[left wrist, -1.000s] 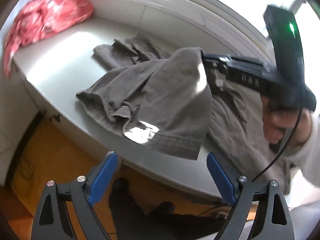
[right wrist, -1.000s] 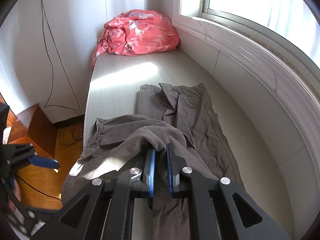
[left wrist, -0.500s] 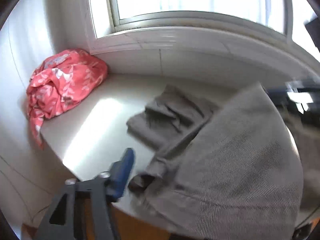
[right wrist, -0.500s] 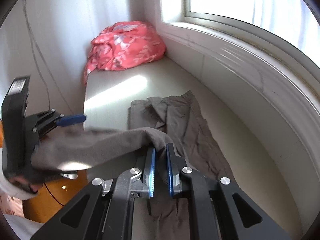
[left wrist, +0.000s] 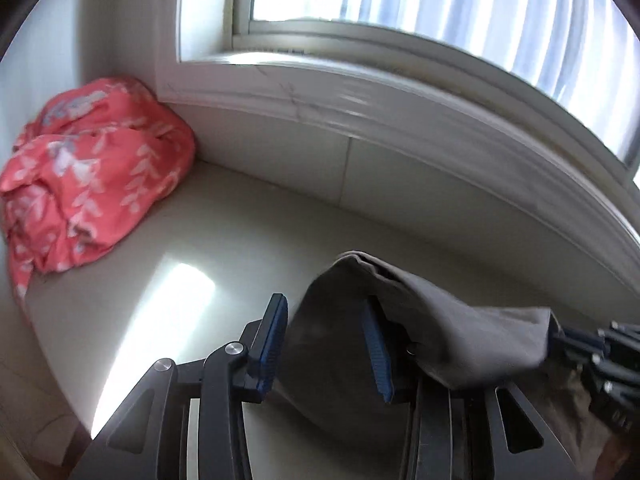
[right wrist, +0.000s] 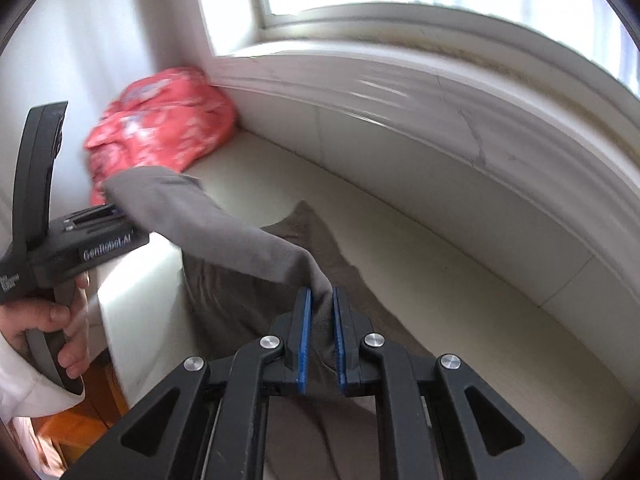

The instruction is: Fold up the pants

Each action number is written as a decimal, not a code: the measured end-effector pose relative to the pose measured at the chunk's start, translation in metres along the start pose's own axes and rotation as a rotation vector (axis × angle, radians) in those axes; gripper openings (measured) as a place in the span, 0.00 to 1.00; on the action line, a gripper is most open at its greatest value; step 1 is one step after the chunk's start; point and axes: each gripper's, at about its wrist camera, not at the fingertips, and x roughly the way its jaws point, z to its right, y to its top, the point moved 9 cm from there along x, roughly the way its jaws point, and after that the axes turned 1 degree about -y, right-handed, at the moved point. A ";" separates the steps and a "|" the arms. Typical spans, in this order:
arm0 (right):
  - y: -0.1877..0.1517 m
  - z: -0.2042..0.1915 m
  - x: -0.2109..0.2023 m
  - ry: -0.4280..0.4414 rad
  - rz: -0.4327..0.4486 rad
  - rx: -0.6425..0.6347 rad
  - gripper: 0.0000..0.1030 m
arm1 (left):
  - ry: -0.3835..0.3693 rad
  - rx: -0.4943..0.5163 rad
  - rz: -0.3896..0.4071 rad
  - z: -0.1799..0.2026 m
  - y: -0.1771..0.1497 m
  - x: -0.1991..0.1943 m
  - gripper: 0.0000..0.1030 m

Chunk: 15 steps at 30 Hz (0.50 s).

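The grey pants [right wrist: 320,240] lie along a pale window bench [right wrist: 440,272]. One end of them [right wrist: 224,232] is lifted and stretched between both grippers. My right gripper [right wrist: 320,312] is shut on a bunch of this cloth. My left gripper [left wrist: 324,308] is closing, with a fold of the pants [left wrist: 440,320] hanging between its blue pads and draped over its right finger; the pads are not pressing on it. In the right wrist view the left gripper [right wrist: 116,210] is at the far left, carried by a hand [right wrist: 44,320]. The right gripper [left wrist: 556,332] shows at the left wrist view's right edge.
A crumpled red floral cloth [left wrist: 88,184] fills the bench's far left corner [right wrist: 168,124]. A white window sill [left wrist: 400,120] and wall run along the back of the bench. The bench's front edge drops to a wooden floor [right wrist: 80,420] at lower left.
My left gripper rose from below the bench edge to the lifted cloth, its jaws narrowed around a fold, and it swung left toward the red cloth. The right gripper kept its grip and rolled.
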 end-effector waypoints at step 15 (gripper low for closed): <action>0.019 0.015 0.075 -0.015 -0.144 0.127 0.43 | -0.029 0.085 -0.174 -0.018 0.002 0.087 0.37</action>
